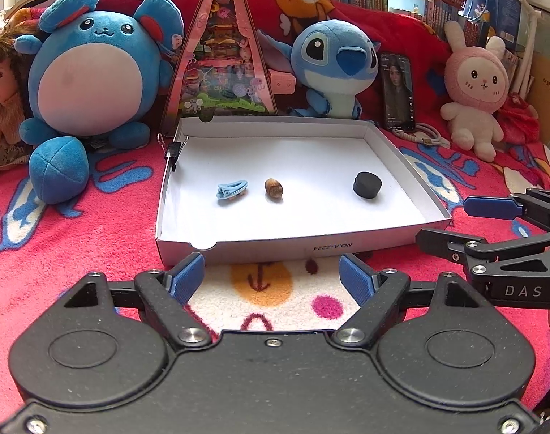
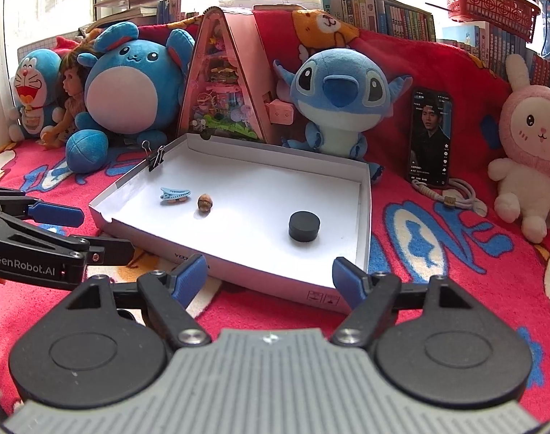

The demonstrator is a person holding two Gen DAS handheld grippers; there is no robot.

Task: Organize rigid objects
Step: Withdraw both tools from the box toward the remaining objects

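A white shallow box [image 1: 390, 148] [image 2: 363, 217] lies on the red blanket. Inside it are a light blue hair clip [image 1: 232, 190] [image 2: 174, 194], a brown walnut-like nut [image 1: 274, 189] [image 2: 205, 203] and a black round puck [image 1: 367, 184] [image 2: 304, 230]. A black binder clip [image 1: 173, 152] [image 2: 155, 158] is clamped on the box's left wall. My left gripper [image 1: 273, 276] is open and empty just before the box's near wall. My right gripper [image 2: 271, 276] is open and empty at the box's near right corner. Each gripper shows from the side in the other's view.
Plush toys line the back: a blue round mouse [image 1: 94, 68], Stitch [image 1: 334, 61] and a pink rabbit [image 1: 477, 90]. A triangular pink toy house [image 1: 220, 58] stands behind the box. A phone [image 1: 398, 90] with a cable leans at the back right. A doll [image 1: 0, 101] sits far left.
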